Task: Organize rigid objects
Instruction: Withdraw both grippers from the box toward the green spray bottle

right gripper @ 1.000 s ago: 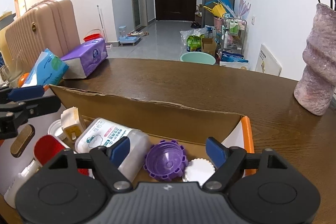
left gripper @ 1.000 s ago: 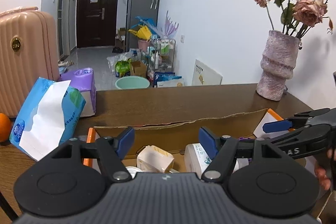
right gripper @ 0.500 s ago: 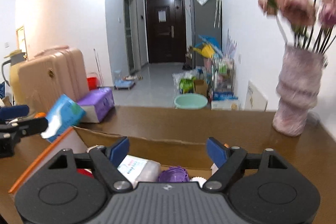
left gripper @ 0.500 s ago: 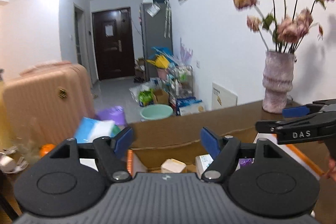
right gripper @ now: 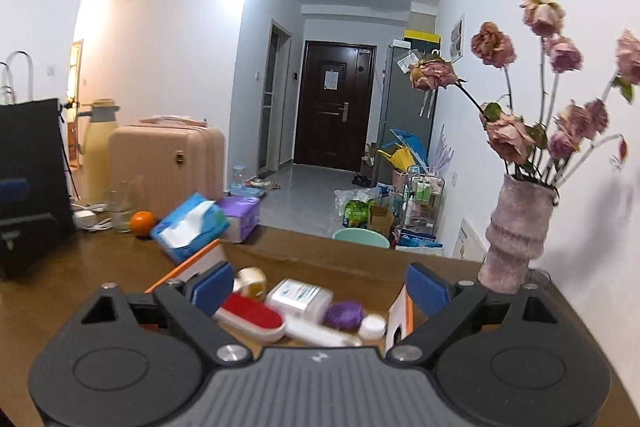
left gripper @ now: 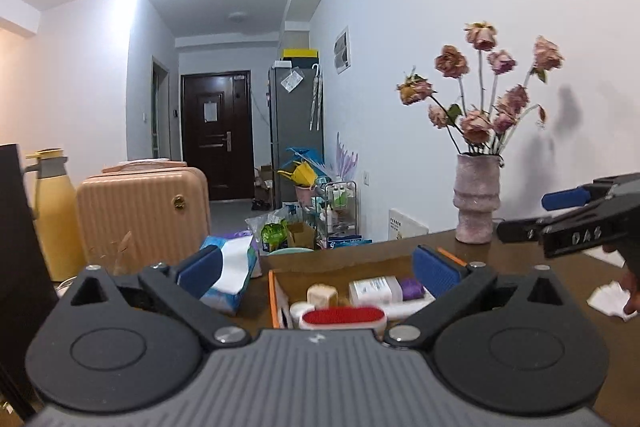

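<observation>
Cardboard box (left gripper: 276,291), lower centre of frame on the table (right gripper: 80,279): holds red brush (right gripper: 250,313), white bottle (right gripper: 300,297), purple cap (right gripper: 344,315); sorting seems mostly done; left claw (left gripper: 316,269) and right claw (right gripper: 318,285) both wide apart, empty.

The table (right gripper: 72,291) is glossy brown wood. The box (left gripper: 360,259) is matt cardboard with orange edges. At right, the vase (right gripper: 516,231) looks rough and stony. The grippers (left gripper: 316,269) (right gripper: 320,285) are matt black plastic with blue rubbery pads (left gripper: 434,269) and ribbed grey bodies.
</observation>
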A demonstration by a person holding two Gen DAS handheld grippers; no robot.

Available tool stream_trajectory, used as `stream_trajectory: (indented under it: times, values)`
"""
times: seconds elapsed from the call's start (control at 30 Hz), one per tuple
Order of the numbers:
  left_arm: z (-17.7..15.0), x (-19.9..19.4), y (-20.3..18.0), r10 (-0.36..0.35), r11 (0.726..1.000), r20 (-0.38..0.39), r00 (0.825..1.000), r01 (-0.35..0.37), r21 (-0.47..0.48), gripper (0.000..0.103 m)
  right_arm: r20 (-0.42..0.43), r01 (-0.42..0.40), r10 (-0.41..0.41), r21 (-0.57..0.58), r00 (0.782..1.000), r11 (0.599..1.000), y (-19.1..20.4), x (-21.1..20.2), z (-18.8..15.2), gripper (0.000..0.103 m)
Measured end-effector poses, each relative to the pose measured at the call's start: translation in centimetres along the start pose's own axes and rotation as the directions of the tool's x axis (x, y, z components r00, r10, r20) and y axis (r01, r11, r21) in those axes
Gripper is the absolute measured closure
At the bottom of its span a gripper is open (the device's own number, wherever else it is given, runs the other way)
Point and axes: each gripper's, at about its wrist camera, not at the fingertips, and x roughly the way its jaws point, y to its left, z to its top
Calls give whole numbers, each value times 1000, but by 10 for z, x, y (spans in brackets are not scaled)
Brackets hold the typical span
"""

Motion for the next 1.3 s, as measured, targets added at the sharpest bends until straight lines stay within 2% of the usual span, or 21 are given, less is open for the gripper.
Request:
stream_trajectory:
  times: [0.1, 0.23, 0.37, 0.5, 0.63, 0.77, 0.9, 1.3]
  values:
    - [-17, -37, -4, 4, 1000, 2, 1000, -4, 25, 0, 13, 4, -4, 31, 1000, 1000, 12, -35, -19, 9]
    - [-37, -80, -8, 38, 998, 7, 999, -39, 50, 0, 46, 17, -20, 57, 999, 998, 28, -79, -51, 0]
    - [-61, -123, -5, 33, 999, -6, 999, -33, 4, 0, 22, 47, -49, 97, 999, 994, 42, -108, -90, 0]
    - [-81, -143, -4, 46, 999, -37, 998, -46, -5, 0, -15, 26, -23, 171, 1000, 985, 48, -123, -130, 0]
    - [-91, -156, 0, 77, 996, -45, 996, -79, -41, 0, -63, 69, -60, 165, 996, 984, 61, -134, -150, 0]
    - [-90, -165, 5, 76, 996, -30, 997, -77, -52, 0, -38, 87, -84, 96, 996, 992, 69, -153, -150, 0]
    - [-89, -165, 11, 87, 992, -24, 996, -88, -91, 0, -20, 171, -170, 82, 985, 982, 63, -162, -144, 0]
    - [-114, -141, 8, 92, 990, -118, 989, -103, -92, 0, -49, 161, -157, 96, 986, 982, 60, -145, -156, 0]
